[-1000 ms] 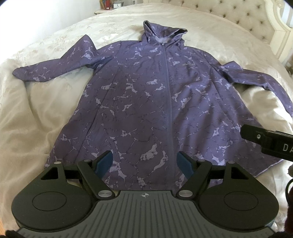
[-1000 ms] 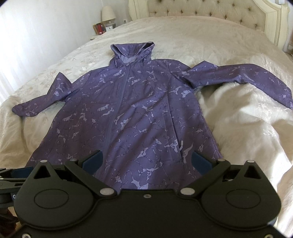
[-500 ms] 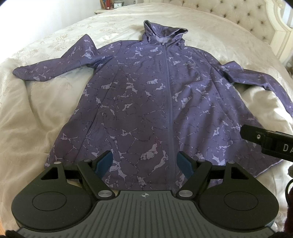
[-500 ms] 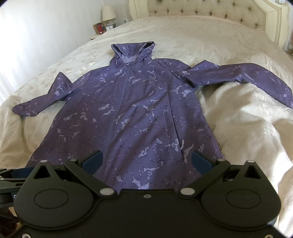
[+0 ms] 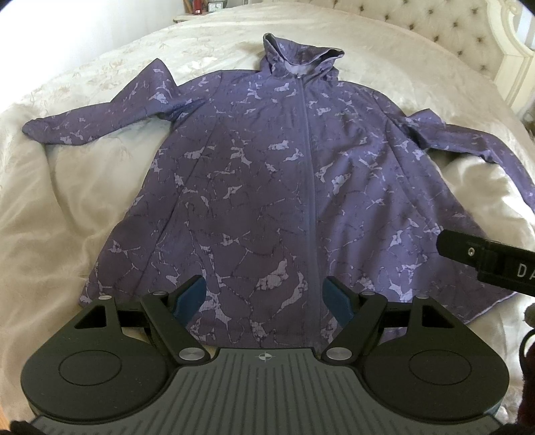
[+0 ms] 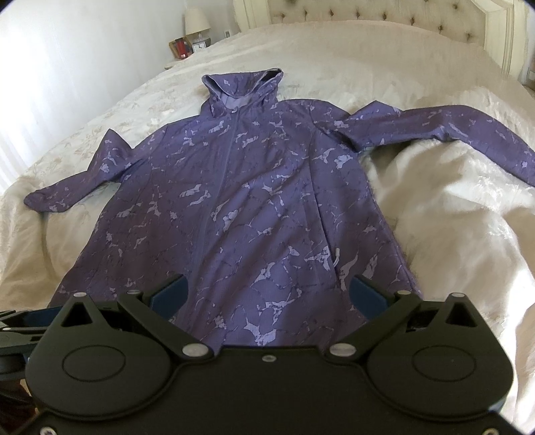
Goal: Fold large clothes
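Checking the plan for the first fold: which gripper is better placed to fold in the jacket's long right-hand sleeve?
Probably right. The right gripper hovers open over the hooded jacket nearer that sleeve; the left gripper sits further from it.

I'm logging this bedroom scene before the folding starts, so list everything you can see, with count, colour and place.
jacket: one, purple with pale marbling, hooded, zipped, spread flat front up on the bed, sleeves out to both sides
bedspread: one, cream, rumpled beside the jacket
headboard: one, cream, tufted, far end of the bed
lamp: one, pale shade, on the bedside stand at far left
small things by the lamp: a few, one red, too small to tell
left tongs: black with blue pads, open, above the jacket's hem
right tongs: black with blue pads, open, above the hem
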`<move>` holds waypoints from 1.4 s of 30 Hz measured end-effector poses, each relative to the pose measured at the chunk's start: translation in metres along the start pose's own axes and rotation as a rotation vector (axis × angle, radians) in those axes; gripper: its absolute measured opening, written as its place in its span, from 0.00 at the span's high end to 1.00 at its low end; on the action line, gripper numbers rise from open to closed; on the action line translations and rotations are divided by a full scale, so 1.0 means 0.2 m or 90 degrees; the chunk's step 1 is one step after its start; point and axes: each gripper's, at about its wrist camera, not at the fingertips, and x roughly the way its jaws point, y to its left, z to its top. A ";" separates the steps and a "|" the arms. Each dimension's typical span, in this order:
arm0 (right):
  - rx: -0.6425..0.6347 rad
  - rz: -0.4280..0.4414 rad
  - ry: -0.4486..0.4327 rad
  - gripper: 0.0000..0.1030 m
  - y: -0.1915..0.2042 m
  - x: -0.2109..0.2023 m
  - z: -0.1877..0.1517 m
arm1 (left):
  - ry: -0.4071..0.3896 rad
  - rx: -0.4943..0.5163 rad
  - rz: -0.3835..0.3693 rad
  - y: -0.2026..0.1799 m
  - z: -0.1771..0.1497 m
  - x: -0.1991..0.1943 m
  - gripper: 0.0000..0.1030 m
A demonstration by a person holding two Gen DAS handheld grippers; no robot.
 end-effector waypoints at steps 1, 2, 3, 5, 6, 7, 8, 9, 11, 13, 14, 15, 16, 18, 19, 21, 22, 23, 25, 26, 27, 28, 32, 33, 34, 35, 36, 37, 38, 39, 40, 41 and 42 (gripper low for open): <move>0.002 0.001 0.003 0.01 0.00 0.00 0.00 | 0.001 0.000 0.000 0.00 0.00 0.00 0.26; 0.003 0.003 0.005 0.01 0.00 0.01 0.00 | 0.001 0.000 0.000 0.00 0.00 0.00 0.26; 0.006 0.006 0.009 0.01 0.00 0.01 0.00 | 0.002 0.001 0.001 0.00 0.00 0.01 0.26; 0.011 0.013 0.015 0.01 -0.01 0.03 0.00 | 0.002 0.002 0.001 0.00 0.01 0.01 0.26; 0.014 0.016 0.018 0.01 -0.01 0.03 0.00 | 0.002 0.004 -0.001 0.00 0.02 0.02 0.26; 0.016 0.019 0.023 0.01 -0.01 0.04 0.00 | 0.002 0.005 -0.002 0.00 0.02 0.02 0.26; 0.020 0.023 0.027 0.01 -0.02 0.05 0.00 | 0.001 0.008 -0.002 0.00 0.02 0.03 0.26; 0.023 0.027 0.031 0.01 -0.02 0.06 0.00 | 0.001 0.010 -0.001 0.00 0.02 0.03 0.26; 0.031 0.038 0.040 0.01 -0.03 0.08 0.00 | 0.000 0.016 0.002 0.00 0.03 0.04 0.26; 0.040 0.054 0.049 0.01 -0.04 0.10 0.01 | -0.002 0.023 0.000 -0.01 0.04 0.05 0.26; 0.045 0.064 0.055 0.01 -0.05 0.12 0.01 | -0.003 0.025 -0.001 -0.01 0.04 0.05 0.26; 0.052 0.073 0.061 0.01 -0.06 0.13 0.01 | -0.003 0.027 -0.002 -0.01 0.05 0.06 0.26; 0.061 0.085 0.069 0.01 -0.07 0.15 0.01 | -0.004 0.027 -0.002 -0.01 0.06 0.07 0.26; 0.083 0.114 0.087 0.01 -0.09 0.18 0.02 | -0.005 0.030 -0.003 -0.01 0.07 0.08 0.26; 0.096 0.131 0.095 0.01 -0.11 0.20 0.03 | -0.007 0.031 -0.003 0.00 0.08 0.08 0.26; 0.127 0.163 0.106 0.01 -0.15 0.22 0.04 | -0.009 0.031 -0.006 0.01 0.10 0.09 0.26; 0.145 0.180 0.109 0.01 -0.17 0.23 0.05 | -0.011 0.028 -0.011 0.01 0.11 0.10 0.26; 0.163 0.195 0.110 0.01 -0.20 0.24 0.06 | -0.011 0.025 -0.017 0.02 0.13 0.10 0.26; 0.195 0.220 0.108 0.01 -0.25 0.25 0.09 | -0.014 0.015 -0.035 0.05 0.16 0.11 0.26; 0.208 0.231 0.106 0.01 -0.27 0.25 0.11 | -0.016 0.013 -0.041 0.05 0.18 0.12 0.26; 0.218 0.239 0.103 0.01 -0.30 0.26 0.13 | -0.020 0.014 -0.047 0.06 0.19 0.12 0.26; 0.229 0.245 0.099 0.01 -0.33 0.26 0.16 | -0.025 0.017 -0.050 0.06 0.22 0.13 0.26; 0.257 0.242 0.071 0.01 -0.46 0.25 0.28 | -0.045 0.030 -0.040 0.06 0.30 0.13 0.26; 0.262 0.239 0.064 0.01 -0.49 0.24 0.31 | -0.051 0.033 -0.038 0.06 0.32 0.14 0.26; 0.268 0.234 0.054 0.01 -0.53 0.24 0.35 | -0.057 0.038 -0.037 0.06 0.34 0.15 0.26; 0.275 0.228 0.043 0.01 -0.57 0.24 0.37 | -0.061 0.041 -0.036 0.05 0.37 0.15 0.26; 0.285 0.221 0.032 0.01 -0.62 0.24 0.40 | -0.064 0.044 -0.036 0.05 0.39 0.16 0.26; 0.298 0.213 0.022 0.01 -0.67 0.25 0.43 | -0.070 0.049 -0.037 0.04 0.42 0.17 0.26; 0.313 0.206 0.013 0.01 -0.72 0.25 0.45 | -0.075 0.054 -0.037 0.03 0.44 0.18 0.26; 0.328 0.201 0.004 0.01 -0.78 0.26 0.47 | -0.081 0.059 -0.035 0.02 0.46 0.19 0.26; 0.340 0.195 -0.004 0.01 -0.84 0.26 0.49 | -0.086 0.065 -0.031 0.01 0.48 0.20 0.26; 0.349 0.185 -0.011 0.01 -0.90 0.27 0.51 | -0.090 0.069 -0.030 0.00 0.50 0.21 0.26; 0.354 0.170 -0.021 0.01 -0.96 0.28 0.53 | -0.094 0.073 -0.030 -0.01 0.51 0.23 0.26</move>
